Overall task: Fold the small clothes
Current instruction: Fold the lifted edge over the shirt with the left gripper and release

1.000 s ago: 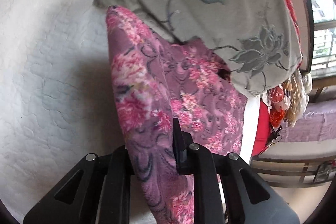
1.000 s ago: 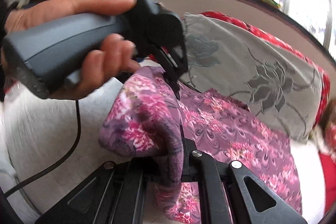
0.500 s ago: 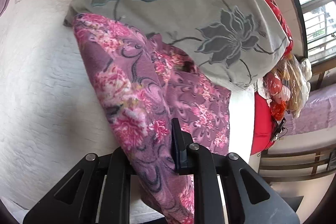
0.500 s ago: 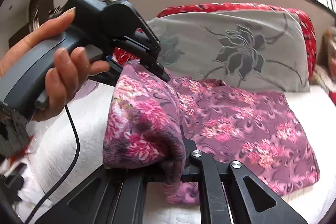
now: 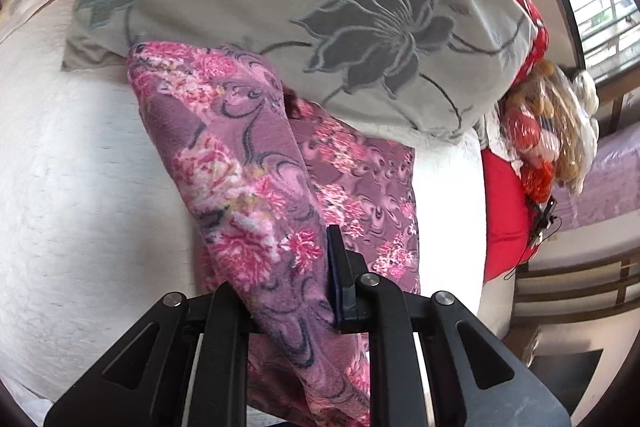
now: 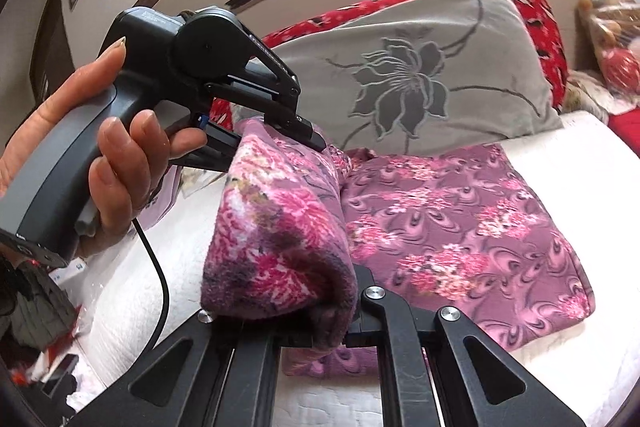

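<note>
Looking along the right tool (image 6: 316,323), the near end of the purple floral garment (image 6: 440,235) bunches over its fingers and hides the tips, but the jaws are clamped tight on that fold. The bottom edge of the cloth drops behind the tool frame, so I can't make out how much hangs there. In the left wrist view the left tool (image 5: 292,287) is pinched closed on a lifted strip of the same garment (image 5: 240,179); only its right finger (image 5: 338,267) shows, the other is buried under fabric. In the right wrist view that left tool (image 6: 308,135) bites the far top corner, held by the left hand (image 6: 108,163), whose wrist is cut off at the frame edge. The rest of the garment lies flat on the white bed (image 6: 568,147), to the right, with its far edge touching the grey flower pillow (image 6: 420,79). A crinkly bag (image 5: 552,131) at the far right is too blurred to read. Compared with half a second ago, both grips are unchanged and the lifted edge has swung further over the flat part.
</note>
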Action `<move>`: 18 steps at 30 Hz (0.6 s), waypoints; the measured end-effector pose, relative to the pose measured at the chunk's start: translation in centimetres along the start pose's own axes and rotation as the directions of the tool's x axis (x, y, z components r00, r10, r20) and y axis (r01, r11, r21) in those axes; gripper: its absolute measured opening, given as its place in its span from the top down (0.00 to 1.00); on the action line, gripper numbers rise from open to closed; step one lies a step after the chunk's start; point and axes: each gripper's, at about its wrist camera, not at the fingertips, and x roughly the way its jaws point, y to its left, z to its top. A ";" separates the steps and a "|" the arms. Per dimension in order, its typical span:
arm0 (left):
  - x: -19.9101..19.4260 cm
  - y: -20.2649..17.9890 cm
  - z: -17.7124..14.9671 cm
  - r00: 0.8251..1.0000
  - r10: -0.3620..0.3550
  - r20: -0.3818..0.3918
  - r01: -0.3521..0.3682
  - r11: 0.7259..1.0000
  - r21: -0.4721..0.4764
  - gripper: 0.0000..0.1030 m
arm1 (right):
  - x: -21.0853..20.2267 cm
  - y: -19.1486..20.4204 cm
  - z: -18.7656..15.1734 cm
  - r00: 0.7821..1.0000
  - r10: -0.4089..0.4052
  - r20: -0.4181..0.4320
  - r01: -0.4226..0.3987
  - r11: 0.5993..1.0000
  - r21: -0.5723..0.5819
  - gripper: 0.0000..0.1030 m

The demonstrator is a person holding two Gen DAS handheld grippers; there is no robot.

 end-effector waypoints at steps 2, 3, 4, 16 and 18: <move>0.7 -0.9 -0.1 1.000 0.004 -0.006 -0.003 1.000 0.009 0.86 | -0.2 -0.9 0.0 1.000 -0.002 0.001 0.002 1.000 0.022 0.94; 0.9 -1.2 -0.1 1.000 0.005 -0.008 -0.004 1.000 0.010 0.86 | -0.3 -1.2 0.0 1.000 -0.003 0.003 0.003 1.000 0.028 0.94; 1.3 -1.6 -0.1 1.000 0.004 -0.012 -0.004 1.000 0.009 0.86 | -0.5 -1.6 0.0 1.000 -0.003 0.005 0.003 0.999 0.034 0.94; 5.1 -6.1 -0.4 0.998 0.030 -0.048 -0.028 0.998 0.048 0.86 | -1.4 -6.6 0.0 1.000 -0.008 0.026 0.005 0.990 0.142 0.94; 5.8 -6.7 -0.5 0.998 0.035 -0.056 -0.032 0.998 0.052 0.86 | -1.4 -7.3 -0.1 1.000 -0.010 0.025 0.006 0.987 0.158 0.94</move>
